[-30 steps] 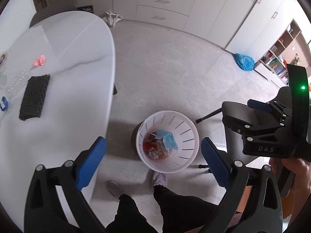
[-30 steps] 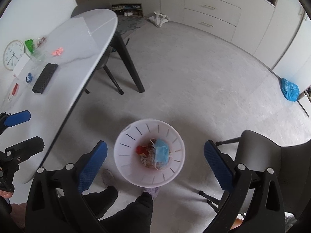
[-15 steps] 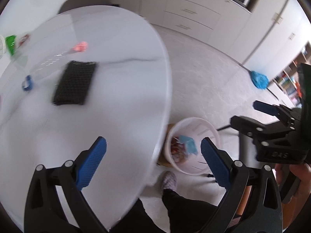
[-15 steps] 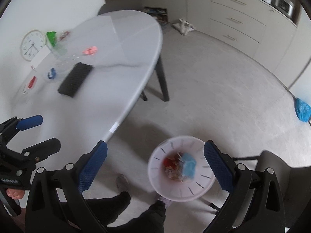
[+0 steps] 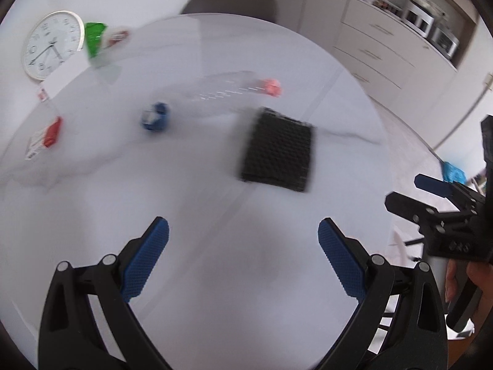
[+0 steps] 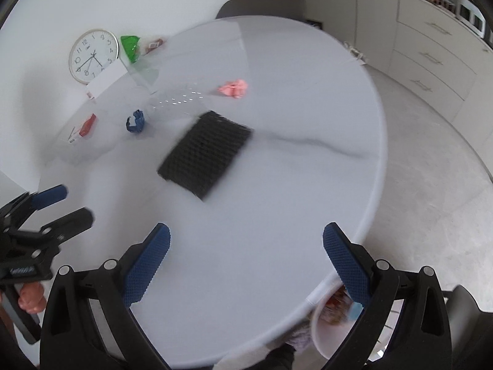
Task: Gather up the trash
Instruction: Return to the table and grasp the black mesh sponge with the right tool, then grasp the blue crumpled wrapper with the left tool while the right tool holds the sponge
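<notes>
Both grippers' jaws agape, empty; black mesh pad [image 6: 205,155] | pink wad [image 6: 233,88] beyond on table [image 6: 292,185]

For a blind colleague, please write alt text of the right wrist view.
The open right gripper hovers over a white table holding a black mesh mat, pink crumpled paper and a blue scrap; a clock leans behind.

One black mesh pad [image 6: 205,155], one pink wad [image 6: 233,88], one clock [image 6: 93,55].

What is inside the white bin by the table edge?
In the right wrist view, the white bin shows reddish wrappers and something blue. The table and right gripper cover the rest.
</notes>
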`<state>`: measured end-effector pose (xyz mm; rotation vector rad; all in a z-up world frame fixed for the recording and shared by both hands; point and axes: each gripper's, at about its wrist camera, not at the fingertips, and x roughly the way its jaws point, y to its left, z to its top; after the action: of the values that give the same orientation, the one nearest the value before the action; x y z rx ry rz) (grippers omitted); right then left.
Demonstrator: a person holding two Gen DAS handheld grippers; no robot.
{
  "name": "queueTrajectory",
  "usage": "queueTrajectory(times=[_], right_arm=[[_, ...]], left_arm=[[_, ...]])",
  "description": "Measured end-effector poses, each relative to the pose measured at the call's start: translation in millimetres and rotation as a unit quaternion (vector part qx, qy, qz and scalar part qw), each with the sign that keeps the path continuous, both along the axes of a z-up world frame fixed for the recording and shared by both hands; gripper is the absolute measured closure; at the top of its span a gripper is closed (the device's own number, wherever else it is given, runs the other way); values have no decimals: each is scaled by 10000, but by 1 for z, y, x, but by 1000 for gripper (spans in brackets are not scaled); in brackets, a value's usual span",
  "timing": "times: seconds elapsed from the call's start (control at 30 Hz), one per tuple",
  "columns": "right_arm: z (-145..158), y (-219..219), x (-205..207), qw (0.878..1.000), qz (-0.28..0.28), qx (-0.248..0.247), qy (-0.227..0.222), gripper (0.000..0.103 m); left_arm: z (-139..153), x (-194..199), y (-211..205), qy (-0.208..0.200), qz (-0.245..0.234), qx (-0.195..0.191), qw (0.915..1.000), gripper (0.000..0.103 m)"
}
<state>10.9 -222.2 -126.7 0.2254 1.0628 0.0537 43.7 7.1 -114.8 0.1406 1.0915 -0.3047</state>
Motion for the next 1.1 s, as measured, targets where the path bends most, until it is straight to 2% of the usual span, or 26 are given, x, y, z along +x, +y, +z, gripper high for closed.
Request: queueTrajectory(times=[0.03, 0.27, 0.4, 0.43, 0.5, 0.63, 0.87, 0.93, 1.0, 1.1], right_arm=[[-5, 8, 14, 10000, -9, 40, 36, 4], [-52, 39, 85, 9961, -479, 394, 634, 28], [-69, 56, 104, 9933, -676, 111, 930, 43], [-73, 58, 107, 9923, -720, 120, 1001, 53], [-77, 63, 111, 9907, -821, 31, 1087, 58], [-69, 68, 111, 9916, -845, -158, 966, 90], [-39, 61, 92, 9952, -694, -55, 689, 92], [-28, 56, 85, 9958, -695, -6, 600, 92], [-19, 55, 79, 9964, -678, 24, 509, 91], [-4, 50, 70, 9973, -625, 79, 373, 92]], left_arm=[[-1, 8, 10, -15, 61, 36, 10000, 10], [-10, 64, 63, -115, 267, 139, 9995, 10], [-20, 100, 78, -134, 353, 151, 9992, 10], [-22, 107, 80, -137, 383, 161, 9990, 10], [-26, 124, 82, -151, 421, 116, 9989, 10], [-40, 155, 75, -257, 554, 202, 9979, 13], [-74, 195, 55, -56, 511, 278, 9983, 25], [-85, 201, 50, 32, 473, 335, 9983, 37], [-93, 205, 49, 134, 431, 358, 9983, 59], [-94, 201, 52, 113, 473, 295, 9984, 70]])
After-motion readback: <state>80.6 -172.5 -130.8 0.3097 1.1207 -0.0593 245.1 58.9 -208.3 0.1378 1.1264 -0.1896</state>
